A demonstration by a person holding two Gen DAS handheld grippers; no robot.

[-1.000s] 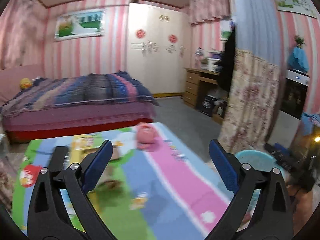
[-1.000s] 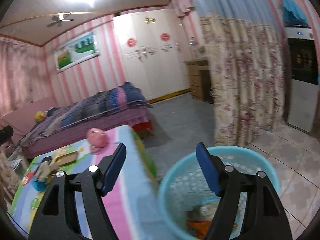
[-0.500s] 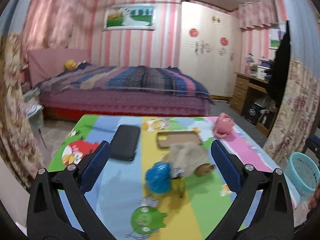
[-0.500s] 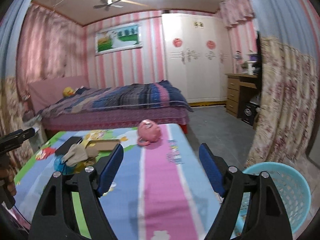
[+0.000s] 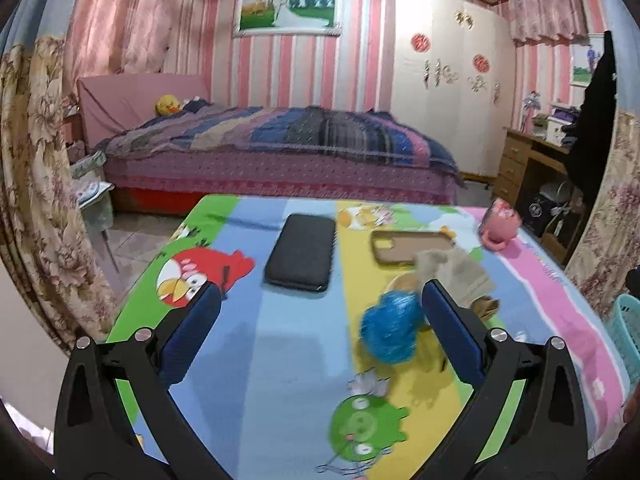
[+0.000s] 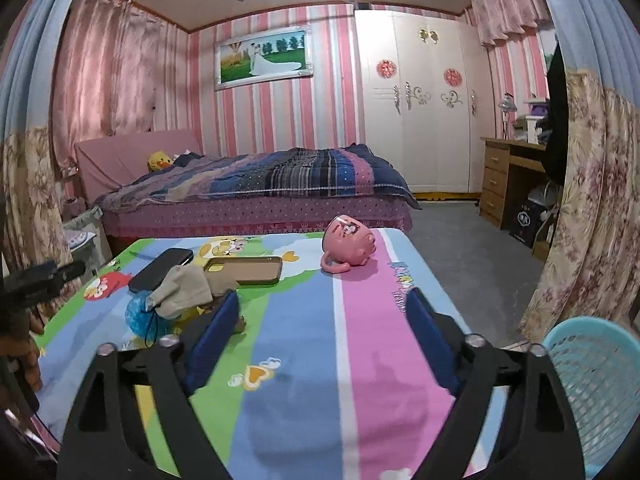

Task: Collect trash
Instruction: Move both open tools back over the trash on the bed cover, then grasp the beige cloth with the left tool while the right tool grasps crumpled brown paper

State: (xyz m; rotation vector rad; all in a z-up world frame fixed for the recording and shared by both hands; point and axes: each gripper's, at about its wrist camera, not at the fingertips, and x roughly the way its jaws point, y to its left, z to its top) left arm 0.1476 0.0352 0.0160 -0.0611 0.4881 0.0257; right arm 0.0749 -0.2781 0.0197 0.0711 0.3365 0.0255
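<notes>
Left view: my left gripper (image 5: 320, 324) is spread wide, holding nothing. The blue crumpled wrapper (image 5: 390, 330) sits just inside the right finger, beige rag (image 5: 452, 270) behind it. Bare mat (image 5: 280, 360) between the fingers; black phone (image 5: 302, 252) is farther out. Right view: my right gripper (image 6: 322, 332) has just been opening, wide and empty over the table. Basket (image 6: 592, 392) is off the table's right edge; wrapper (image 6: 142, 314) is left of my fingers.

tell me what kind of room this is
Most likely a home bedroom: a made bed with a striped quilt, a tall white wardrobe, and a wooden desk with drawers. A low table with a cartoon cover stands in front.
</notes>
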